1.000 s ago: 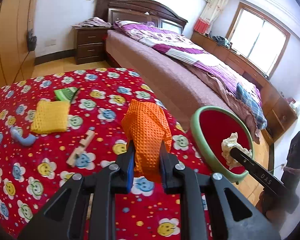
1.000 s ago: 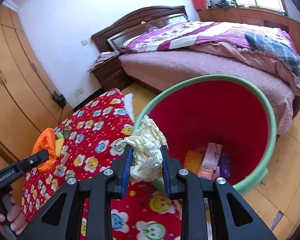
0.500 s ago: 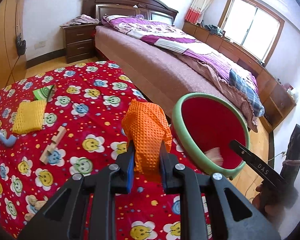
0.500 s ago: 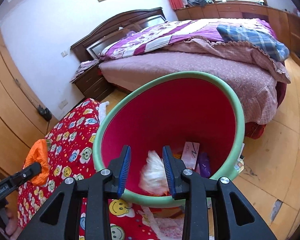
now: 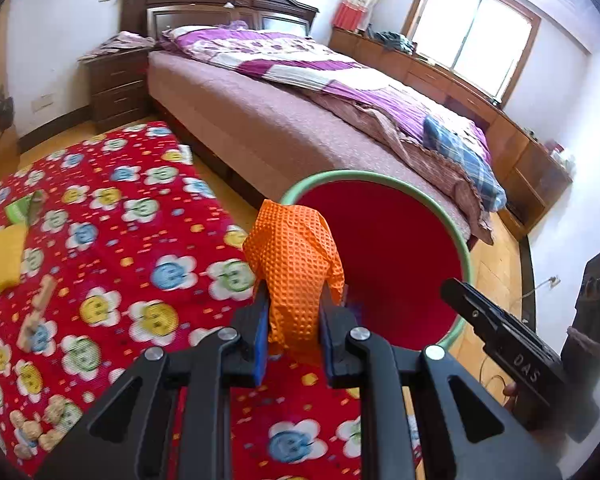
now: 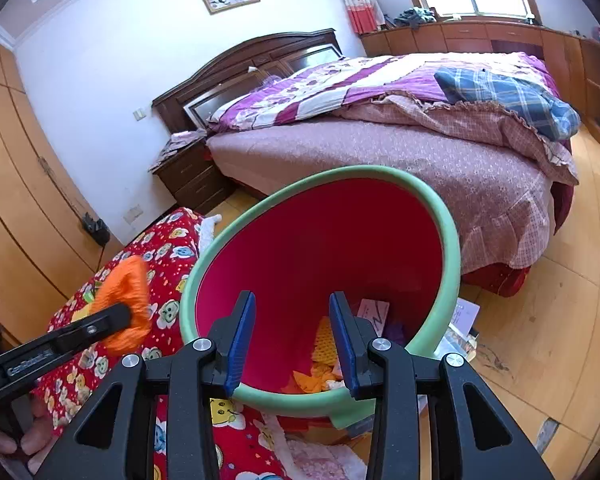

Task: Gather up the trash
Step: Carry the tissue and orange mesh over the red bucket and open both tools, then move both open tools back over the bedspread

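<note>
Your left claw (image 5: 294,322) points downward, its blue pads pressed tight on what they carry. Your right claw (image 6: 292,338) also tilts down; its jaws have just been opening and stand apart with nothing between them.

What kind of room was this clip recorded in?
A home bedroom, most likely: a large bed with a purple quilt, a dark wooden nightstand beside it, and built-in wardrobes along the wall.

My left gripper (image 5: 294,334) is black plastic with 2 blue pads (image 5: 261,332) and silver screws behind the jaws. My right gripper (image 6: 292,340) matches it; white "DAS" lettering marks its side.
</note>
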{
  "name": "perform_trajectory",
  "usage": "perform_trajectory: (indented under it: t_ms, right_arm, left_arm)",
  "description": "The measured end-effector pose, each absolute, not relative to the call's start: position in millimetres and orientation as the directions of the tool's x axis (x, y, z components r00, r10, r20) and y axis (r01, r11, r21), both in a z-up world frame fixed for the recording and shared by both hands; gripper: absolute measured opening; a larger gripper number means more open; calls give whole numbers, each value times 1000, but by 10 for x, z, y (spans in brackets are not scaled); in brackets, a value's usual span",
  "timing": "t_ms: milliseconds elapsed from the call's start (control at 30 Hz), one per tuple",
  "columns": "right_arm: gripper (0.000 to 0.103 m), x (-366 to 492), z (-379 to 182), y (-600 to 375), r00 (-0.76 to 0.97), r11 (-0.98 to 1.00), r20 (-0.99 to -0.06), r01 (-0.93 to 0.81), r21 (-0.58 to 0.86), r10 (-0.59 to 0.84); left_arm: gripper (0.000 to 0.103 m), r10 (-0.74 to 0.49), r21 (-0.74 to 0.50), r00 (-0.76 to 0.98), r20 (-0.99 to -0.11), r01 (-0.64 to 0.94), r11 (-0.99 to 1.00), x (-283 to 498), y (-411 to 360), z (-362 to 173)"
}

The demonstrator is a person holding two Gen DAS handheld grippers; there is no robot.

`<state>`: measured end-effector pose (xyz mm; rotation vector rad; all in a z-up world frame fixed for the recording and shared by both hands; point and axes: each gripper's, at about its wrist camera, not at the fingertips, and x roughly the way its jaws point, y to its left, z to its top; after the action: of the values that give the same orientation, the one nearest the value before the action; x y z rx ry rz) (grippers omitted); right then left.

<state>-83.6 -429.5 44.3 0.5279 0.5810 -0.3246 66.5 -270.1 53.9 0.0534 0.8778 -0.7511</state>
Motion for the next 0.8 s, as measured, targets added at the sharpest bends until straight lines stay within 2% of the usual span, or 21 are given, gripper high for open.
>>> perform_trajectory:
  t_ms: [400, 633, 800]
  right_arm:
    - [39, -974, 447, -4460, 803, 802, -576, 440, 404, -151]
    - [39, -988, 392, -4547, 797, 788, -584, 455, 415, -152]
    - [39, -978, 386, -4554, 796, 787, -586, 455, 416, -151]
  left_arm:
    - [21, -610, -237, 353, -709, 696, 678, 633, -3229, 526]
    - [45, -578, -217, 341, -741, 693, 688, 670, -3361, 444]
    - [49, -585, -261, 320, -745, 667, 698, 738, -3316, 391]
